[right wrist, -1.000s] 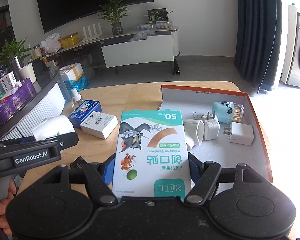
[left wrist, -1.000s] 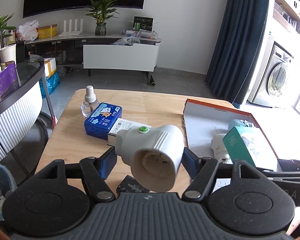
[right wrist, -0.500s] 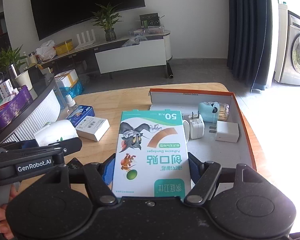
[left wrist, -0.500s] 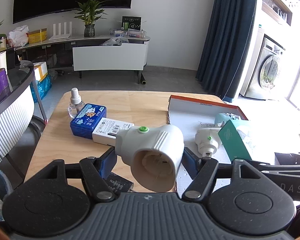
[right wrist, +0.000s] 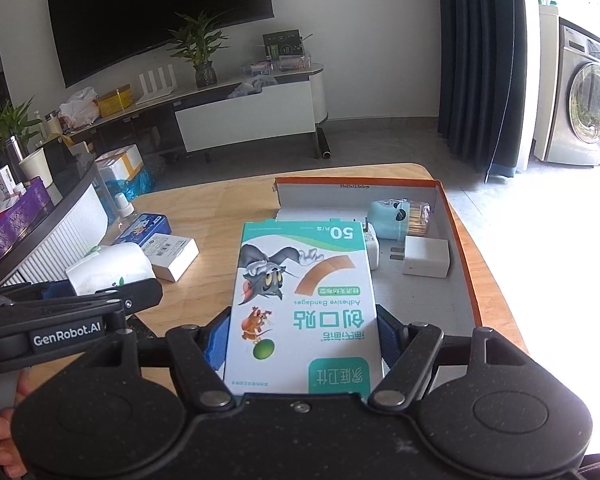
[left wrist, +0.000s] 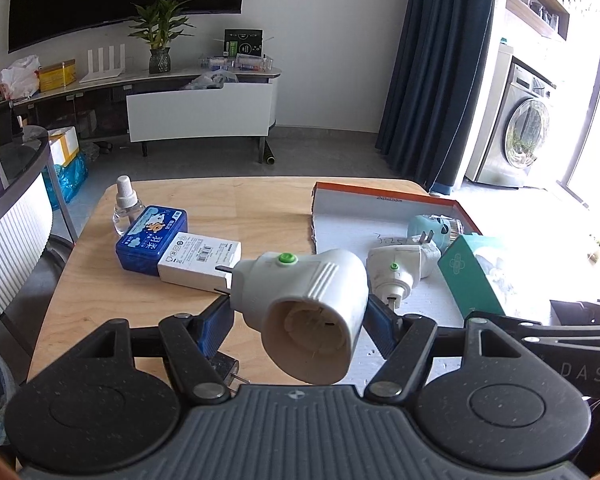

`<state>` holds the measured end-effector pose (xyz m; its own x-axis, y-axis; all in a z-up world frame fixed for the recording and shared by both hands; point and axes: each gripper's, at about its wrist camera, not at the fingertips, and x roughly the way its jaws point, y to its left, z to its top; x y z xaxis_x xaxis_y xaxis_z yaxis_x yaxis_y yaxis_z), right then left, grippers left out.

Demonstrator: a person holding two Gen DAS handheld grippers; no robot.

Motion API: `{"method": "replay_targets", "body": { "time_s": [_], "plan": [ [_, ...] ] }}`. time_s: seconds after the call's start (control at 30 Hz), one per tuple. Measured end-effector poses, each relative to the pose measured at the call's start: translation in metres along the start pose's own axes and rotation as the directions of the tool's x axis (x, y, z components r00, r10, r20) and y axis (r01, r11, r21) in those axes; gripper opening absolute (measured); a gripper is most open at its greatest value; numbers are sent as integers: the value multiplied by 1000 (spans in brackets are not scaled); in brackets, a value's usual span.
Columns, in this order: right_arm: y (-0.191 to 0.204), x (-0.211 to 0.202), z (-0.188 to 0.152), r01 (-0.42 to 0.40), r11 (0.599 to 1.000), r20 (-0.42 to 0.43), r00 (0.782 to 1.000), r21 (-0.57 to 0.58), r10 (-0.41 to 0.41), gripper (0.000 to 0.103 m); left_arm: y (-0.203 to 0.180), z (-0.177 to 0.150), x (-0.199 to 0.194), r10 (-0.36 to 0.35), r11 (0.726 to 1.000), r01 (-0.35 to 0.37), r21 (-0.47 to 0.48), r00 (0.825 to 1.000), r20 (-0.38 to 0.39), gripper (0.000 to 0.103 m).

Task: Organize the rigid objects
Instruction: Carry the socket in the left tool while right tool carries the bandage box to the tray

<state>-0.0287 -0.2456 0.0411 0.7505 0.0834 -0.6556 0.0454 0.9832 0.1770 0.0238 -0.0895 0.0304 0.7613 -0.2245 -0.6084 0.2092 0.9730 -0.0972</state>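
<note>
My left gripper (left wrist: 300, 320) is shut on a white plug-in vaporizer (left wrist: 308, 312) with a green button, held above the wooden table (left wrist: 236, 208) near the left edge of the orange-rimmed box (left wrist: 384, 196). My right gripper (right wrist: 302, 340) is shut on a green-and-white box of adhesive bandages (right wrist: 304, 300), held over the near left part of the box (right wrist: 460, 248). The box holds a second white vaporizer (left wrist: 396, 272), a pale blue item (right wrist: 388, 220) and a white charger cube (right wrist: 426, 258). The bandage box also shows in the left wrist view (left wrist: 476, 276).
On the table's left lie a blue tin (left wrist: 152, 236), a white carton (left wrist: 200, 260) and a small clear bottle (left wrist: 126, 204). A small black item (left wrist: 224, 364) lies under my left gripper. A curved counter (right wrist: 40, 220) stands left of the table.
Both grippers have drawn back and up a little with their loads; the table and box appear farther away. The grips are unchanged.
</note>
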Motion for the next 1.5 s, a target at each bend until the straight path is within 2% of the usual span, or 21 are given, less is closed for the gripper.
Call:
{"method": "replay_targets", "body": {
  "time_s": [0.77, 1.5],
  "plan": [
    [-51, -14, -10, 128, 988, 21, 991, 89, -130, 84, -34, -4, 8, -69, 996, 70, 49, 997, -25, 71],
    [-65, -15, -12, 149, 982, 26, 988, 114, -153, 84, -57, -7, 22, -106, 990, 111, 91, 993, -58, 71]
  ]
}}
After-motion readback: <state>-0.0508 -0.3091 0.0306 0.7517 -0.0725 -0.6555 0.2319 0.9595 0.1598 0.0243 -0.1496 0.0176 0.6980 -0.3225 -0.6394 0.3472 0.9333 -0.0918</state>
